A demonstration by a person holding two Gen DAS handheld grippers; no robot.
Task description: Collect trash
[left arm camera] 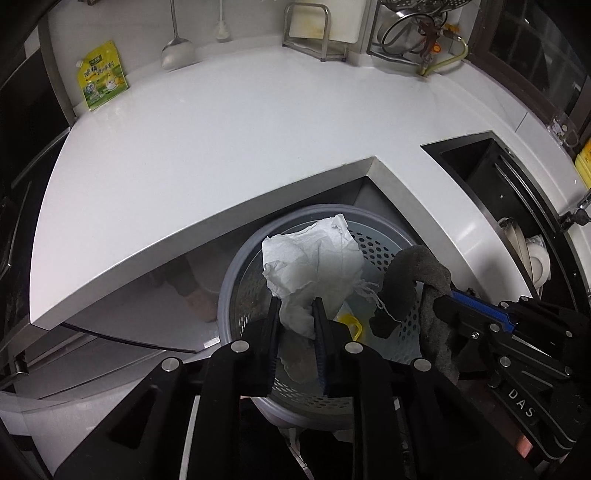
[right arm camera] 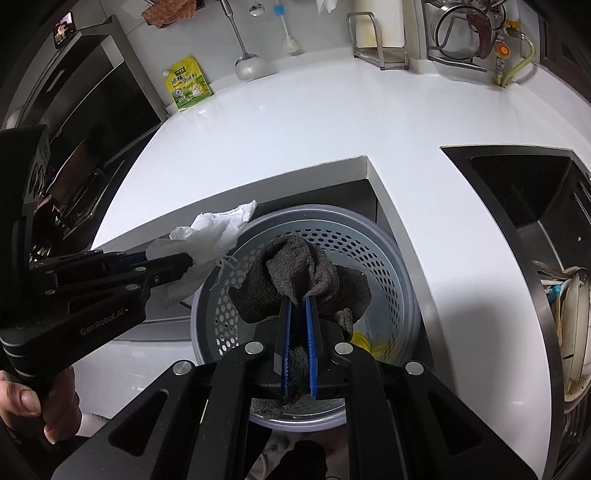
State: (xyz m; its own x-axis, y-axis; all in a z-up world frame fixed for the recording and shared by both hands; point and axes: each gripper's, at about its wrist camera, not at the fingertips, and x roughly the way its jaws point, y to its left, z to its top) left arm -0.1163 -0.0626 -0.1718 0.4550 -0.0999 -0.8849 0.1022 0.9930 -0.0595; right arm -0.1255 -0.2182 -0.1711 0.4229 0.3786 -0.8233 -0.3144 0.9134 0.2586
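Observation:
My left gripper (left arm camera: 296, 306) is shut on a crumpled white paper towel (left arm camera: 314, 258) and holds it over a round perforated grey trash basket (left arm camera: 380, 240) below the counter corner. My right gripper (right arm camera: 299, 299) is shut on a dark grey cloth (right arm camera: 295, 266) and holds it over the same basket (right arm camera: 369, 236). Something yellow (right arm camera: 364, 339) lies in the basket's bottom. In the right wrist view the left gripper (right arm camera: 192, 262) comes in from the left with the towel (right arm camera: 218, 229). In the left wrist view the right gripper (left arm camera: 443, 299) comes in from the right with the cloth (left arm camera: 410, 273).
The white L-shaped counter (left arm camera: 221, 147) wraps around the basket. A yellow-green pouch (left arm camera: 101, 75) leans at the back left. A ladle (left arm camera: 175, 51), a board rack (left arm camera: 317, 33) and a pot rack (left arm camera: 410, 29) stand along the back wall. A dark sink (right arm camera: 524, 192) with dishes (right arm camera: 572, 317) lies to the right.

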